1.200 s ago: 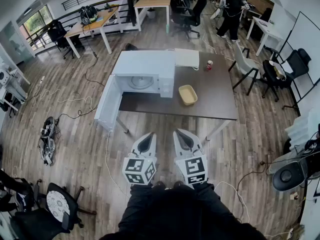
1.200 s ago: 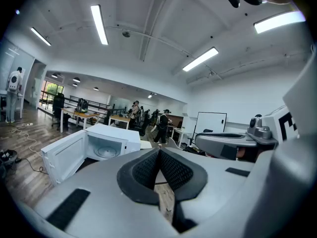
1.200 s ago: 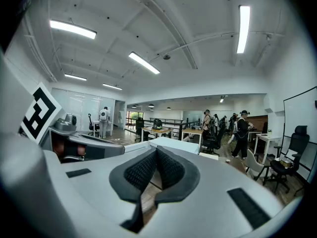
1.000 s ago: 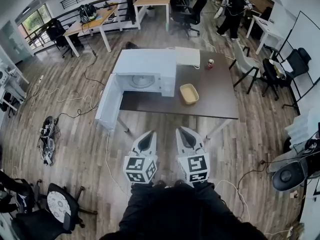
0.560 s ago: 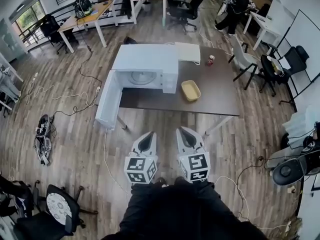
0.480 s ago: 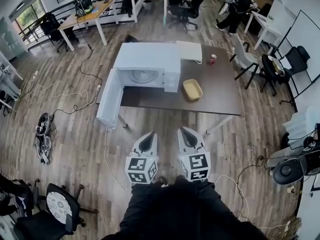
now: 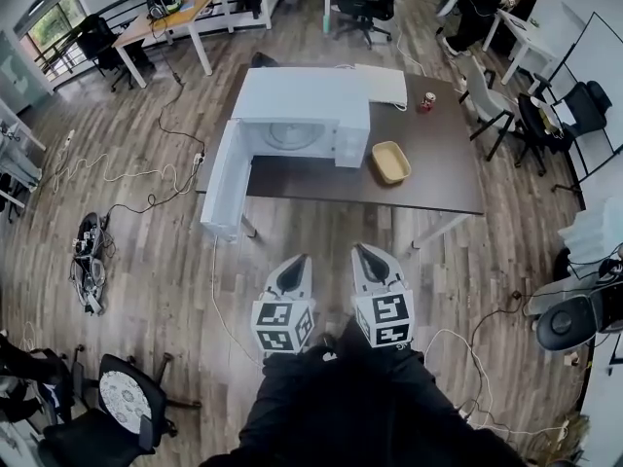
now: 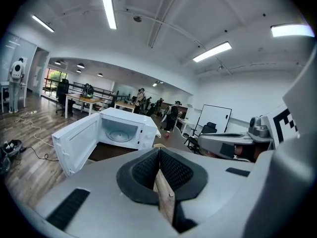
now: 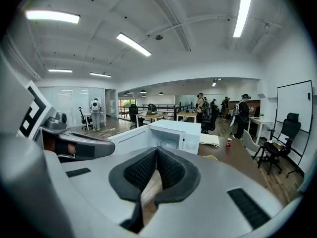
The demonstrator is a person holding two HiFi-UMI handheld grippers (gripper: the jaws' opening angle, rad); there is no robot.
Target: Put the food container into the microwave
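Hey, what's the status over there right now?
Both shut, empty: left gripper, right gripper, short of the table. The food container sits beside the microwave, untouched. Its door open; cable on floor.

Bare wooden floor [image 7: 321, 232] lies open up to the table's [image 7: 448, 183] near edge, crossed at the left by a cable [image 7: 216, 290]. The microwave's [image 7: 302, 100] door [image 7: 226, 178] stands swung out beyond the table's left corner, walling that side. The cavity [image 7: 292, 136] faces a strip of bare tabletop. Just right of the microwave sits the food container [image 7: 390, 161], with open tabletop around it. A can [image 7: 428, 100] stands near the far edge, and a chair [image 7: 484, 105] flanks the right end.
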